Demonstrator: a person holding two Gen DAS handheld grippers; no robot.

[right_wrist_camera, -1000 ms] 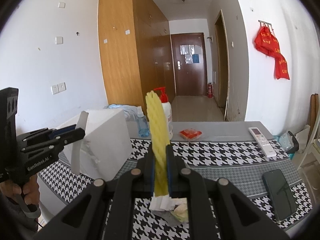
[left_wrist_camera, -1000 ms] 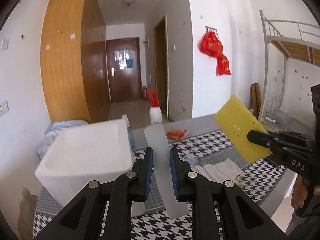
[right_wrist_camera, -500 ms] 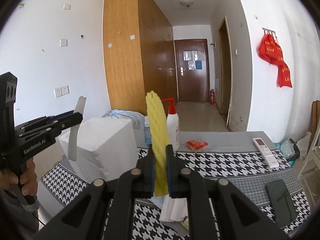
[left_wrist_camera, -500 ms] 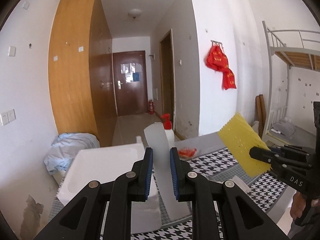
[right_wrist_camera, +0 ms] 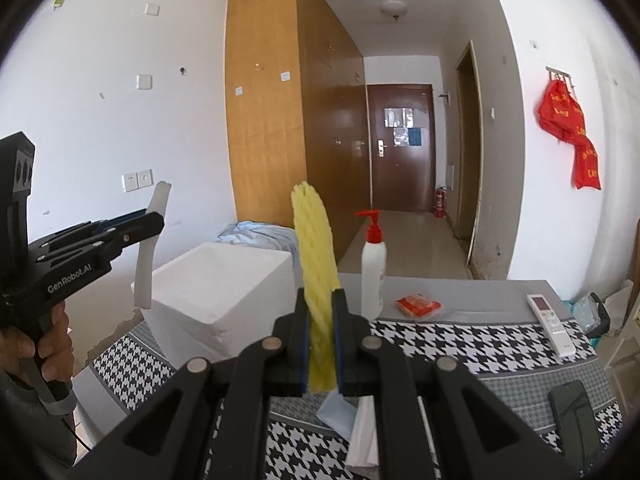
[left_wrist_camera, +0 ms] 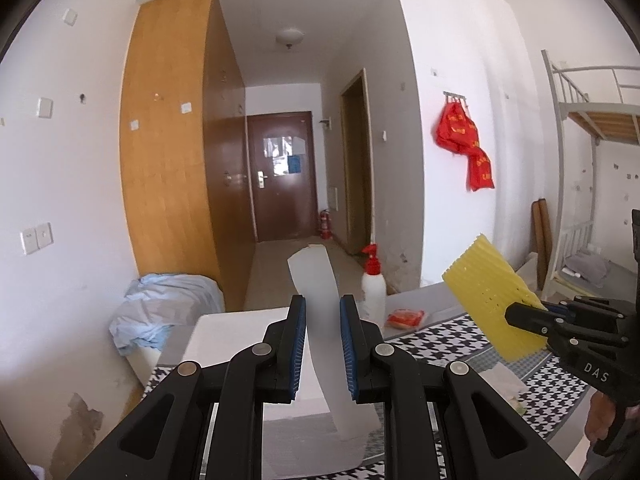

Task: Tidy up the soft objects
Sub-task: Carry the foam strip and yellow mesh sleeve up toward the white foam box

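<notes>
My left gripper (left_wrist_camera: 322, 304) is shut on a thin white foam sheet (left_wrist_camera: 316, 276) that stands upright between its blue pads, above the white foam box (left_wrist_camera: 236, 324). In the right wrist view the same gripper (right_wrist_camera: 154, 220) holds that white sheet (right_wrist_camera: 149, 264) at the left, over the box (right_wrist_camera: 224, 280). My right gripper (right_wrist_camera: 320, 300) is shut on a ribbed yellow foam sheet (right_wrist_camera: 314, 248), seen edge-on and upright. From the left wrist view the yellow sheet (left_wrist_camera: 494, 296) appears flat-on at the right, clamped by the right gripper (left_wrist_camera: 516, 316).
A houndstooth-covered table (right_wrist_camera: 460, 344) carries a white pump bottle (right_wrist_camera: 373, 276), a red packet (right_wrist_camera: 418, 305), a white remote (right_wrist_camera: 554, 324), a dark phone (right_wrist_camera: 572, 412) and folded white and blue sheets (right_wrist_camera: 360, 420). A blue cloth heap (left_wrist_camera: 160, 308) lies behind the box.
Both grippers have risen with their sheets, and both views now look more level into the room, showing less table. The grips are unchanged.
</notes>
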